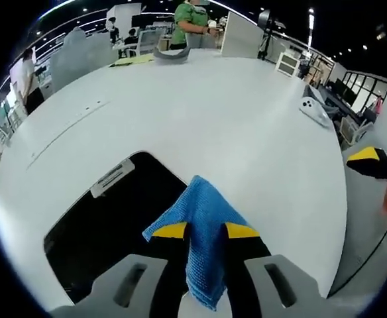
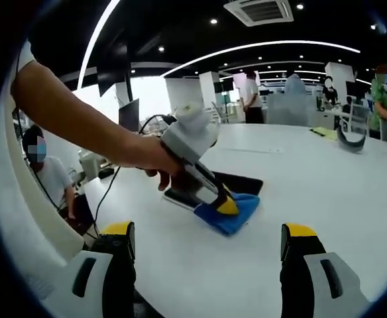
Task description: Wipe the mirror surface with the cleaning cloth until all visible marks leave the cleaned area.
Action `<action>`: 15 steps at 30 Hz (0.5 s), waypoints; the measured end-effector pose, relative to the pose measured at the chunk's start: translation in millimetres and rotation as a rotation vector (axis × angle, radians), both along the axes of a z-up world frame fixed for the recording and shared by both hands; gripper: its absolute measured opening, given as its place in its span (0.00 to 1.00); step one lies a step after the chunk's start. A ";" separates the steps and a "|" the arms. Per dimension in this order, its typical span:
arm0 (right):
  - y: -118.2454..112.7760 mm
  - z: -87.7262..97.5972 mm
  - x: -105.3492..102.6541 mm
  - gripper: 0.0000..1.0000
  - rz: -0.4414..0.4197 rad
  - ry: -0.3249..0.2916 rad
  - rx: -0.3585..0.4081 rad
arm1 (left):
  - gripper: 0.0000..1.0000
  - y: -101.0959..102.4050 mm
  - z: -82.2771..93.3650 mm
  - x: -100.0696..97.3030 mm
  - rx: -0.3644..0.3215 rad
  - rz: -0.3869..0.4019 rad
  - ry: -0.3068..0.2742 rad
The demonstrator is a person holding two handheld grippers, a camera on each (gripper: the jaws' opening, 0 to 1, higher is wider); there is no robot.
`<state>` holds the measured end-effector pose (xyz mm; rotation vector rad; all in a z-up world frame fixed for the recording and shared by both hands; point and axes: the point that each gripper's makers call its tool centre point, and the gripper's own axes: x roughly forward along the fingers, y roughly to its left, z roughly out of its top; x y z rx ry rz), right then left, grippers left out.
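Blue, soft cloth [image 1: 200, 232] sits clamped in the left gripper [image 1: 205, 230] at the mirror's [image 1: 107, 218] near right edge on the tabletop [image 1: 200, 112]; light, floppy, best pinched mid-fold. Right gripper [image 2: 207, 240] fingers stand apart.

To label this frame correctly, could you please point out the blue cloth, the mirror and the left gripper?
blue cloth [image 1: 203, 228]: left gripper view, middle of the fabric.
mirror [image 1: 107, 218]: left gripper view, dark glass surface.
left gripper [image 2: 225, 205]: right gripper view, yellow jaw tip on the cloth.
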<state>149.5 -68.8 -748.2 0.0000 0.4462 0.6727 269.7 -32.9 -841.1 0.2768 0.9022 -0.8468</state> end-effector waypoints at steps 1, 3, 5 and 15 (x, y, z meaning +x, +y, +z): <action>0.0 0.2 0.2 0.91 0.000 0.000 0.001 | 0.18 0.5 0.0 0.5 0.007 -0.004 -0.004; 0.0 0.6 0.4 0.91 0.001 -0.002 -0.001 | 0.18 1.1 -0.2 0.9 0.013 -0.007 -0.010; 0.1 0.8 0.8 0.91 0.001 -0.001 0.001 | 0.18 1.4 -0.3 1.7 0.015 0.000 -0.008; -0.3 -0.5 0.2 0.91 -0.001 0.001 -0.001 | 0.17 3.4 -1.2 4.8 0.033 -0.016 -0.028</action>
